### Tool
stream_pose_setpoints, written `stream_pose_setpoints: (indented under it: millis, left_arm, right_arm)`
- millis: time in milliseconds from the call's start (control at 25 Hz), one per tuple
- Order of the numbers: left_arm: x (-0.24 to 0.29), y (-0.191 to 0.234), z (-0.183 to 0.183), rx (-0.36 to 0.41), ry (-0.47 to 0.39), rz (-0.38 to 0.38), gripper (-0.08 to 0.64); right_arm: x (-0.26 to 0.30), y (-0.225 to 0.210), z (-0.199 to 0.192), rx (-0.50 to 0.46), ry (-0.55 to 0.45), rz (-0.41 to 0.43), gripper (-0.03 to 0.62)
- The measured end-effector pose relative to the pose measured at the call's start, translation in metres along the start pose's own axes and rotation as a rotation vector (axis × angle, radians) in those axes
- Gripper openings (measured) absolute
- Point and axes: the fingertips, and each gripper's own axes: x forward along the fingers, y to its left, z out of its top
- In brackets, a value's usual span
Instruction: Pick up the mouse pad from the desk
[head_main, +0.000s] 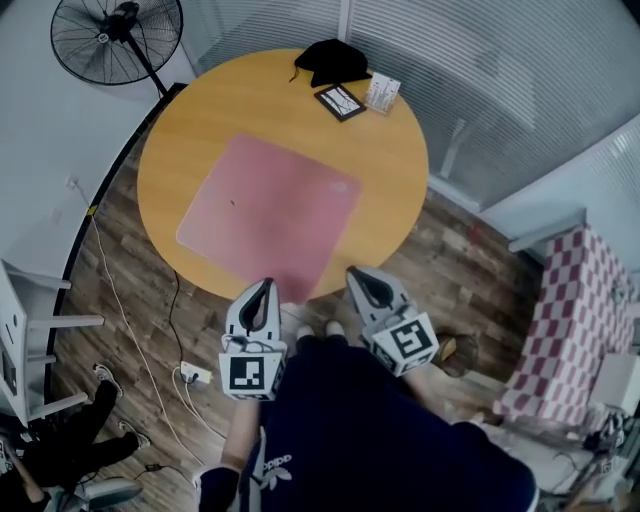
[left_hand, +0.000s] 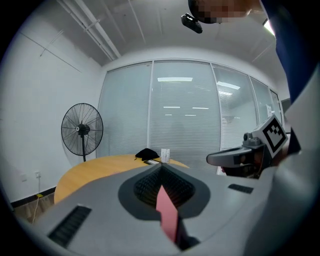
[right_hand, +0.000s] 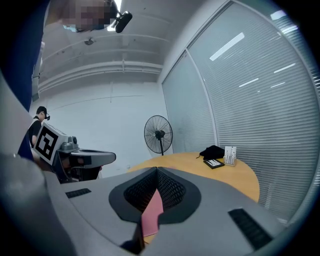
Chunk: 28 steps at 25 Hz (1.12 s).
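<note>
Nearest to me, I am pinching my left gripper (left_hand: 162, 186) fully shut on a thin pink strip, the near edge of the mouse pad (head_main: 270, 215). The strip is sitting between the ribbed pads and running up through the middle of the jaws. My right gripper (right_hand: 157, 184) is doing the same beside it, with its jaws closed tight on the same pink edge and no gap showing.

In the head view both grippers are meeting the pad at the near rim of the round wooden table (head_main: 180, 120), one to each side of the pad's closest edge. The rest of the pad is lying flat on the tabletop, stretching away from me.

I am judging the grasp to be made and the lift to be the step in hand. The next move calls for raising both grippers together and evenly so the soft sheet is not slipping or folding.

Farther off, a black pouch (head_main: 333, 60) and a small framed card (head_main: 340, 102) are sitting at the far rim, well apart from the pad.
</note>
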Motion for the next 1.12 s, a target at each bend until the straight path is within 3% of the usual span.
stream_pose_setpoints:
  millis: [280,440,560,720,800,880,960,1120]
  left_arm:
    - [0.009,0.007,-0.049,0.090,0.149,-0.045,0.005]
    - [0.010,0.007,-0.090,0.017,0.262,-0.066,0.018]
    - [0.012,-0.006,-0.123,-0.045,0.355,-0.114,0.089]
    - [0.013,-0.016,-0.163,0.038,0.461,-0.163,0.115]
    - [0.013,-0.024,-0.188,0.022,0.521,-0.203,0.118]
    - [0.011,-0.035,-0.210,-0.065,0.580,-0.240,0.120]
    - [0.008,-0.046,-0.229,-0.212,0.638,-0.257,0.120]
    - [0.011,-0.053,-0.254,-0.501,0.701,-0.217,0.118]
  right_arm:
    - [0.011,-0.003,-0.008,0.022,0.020,-0.007,0.002]
    - [0.015,0.005,-0.023,0.041,0.057,-0.004,0.002]
    - [0.015,0.013,-0.039,0.062,0.094,0.001,0.002]
    - [0.015,0.015,-0.058,0.090,0.131,-0.005,0.002]
    - [0.012,0.013,-0.067,0.101,0.151,-0.016,0.002]
    - [0.008,0.010,-0.076,0.108,0.168,-0.028,0.002]
    - [0.002,0.009,-0.086,0.104,0.188,-0.036,0.002]
    - [-0.004,0.014,-0.102,0.134,0.230,-0.041,0.002]
